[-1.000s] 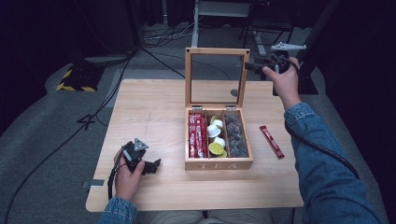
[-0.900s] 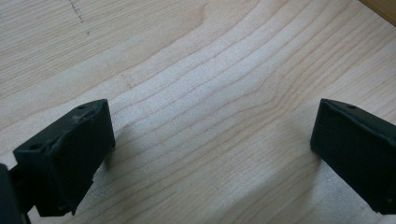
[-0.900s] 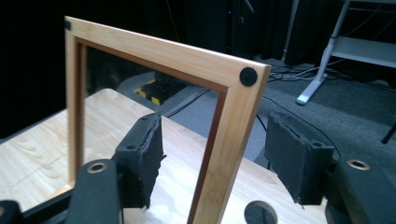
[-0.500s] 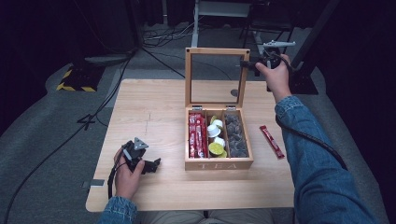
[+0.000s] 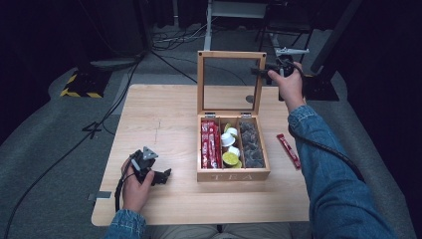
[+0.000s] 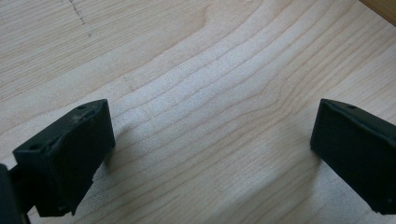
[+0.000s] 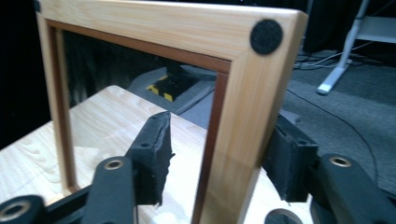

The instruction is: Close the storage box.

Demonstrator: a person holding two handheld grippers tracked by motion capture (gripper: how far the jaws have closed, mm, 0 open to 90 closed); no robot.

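A wooden tea box (image 5: 234, 174) stands mid-table with its glass-paned lid (image 5: 231, 56) upright. Inside lie red sachets (image 5: 210, 144), round pods (image 5: 230, 149) and dark tea bags (image 5: 251, 147). My right gripper (image 5: 261, 69) is at the lid's upper right corner. In the right gripper view the jaws of my right gripper (image 7: 219, 158) straddle the lid's wooden frame (image 7: 187, 23), open, with a gap showing at one jaw. My left gripper (image 5: 166, 175) rests low at the front left, and in the left gripper view it (image 6: 212, 144) stands open over bare wood.
A single red sachet (image 5: 288, 151) lies on the table (image 5: 159, 114) right of the box. A black felt pad (image 7: 266, 35) marks the lid's corner. Cables and a stand's legs (image 5: 214, 30) lie on the floor beyond the table.
My right hand has moved left to the lid's upper right corner, and its jaws now straddle the frame. The left gripper has stayed put.
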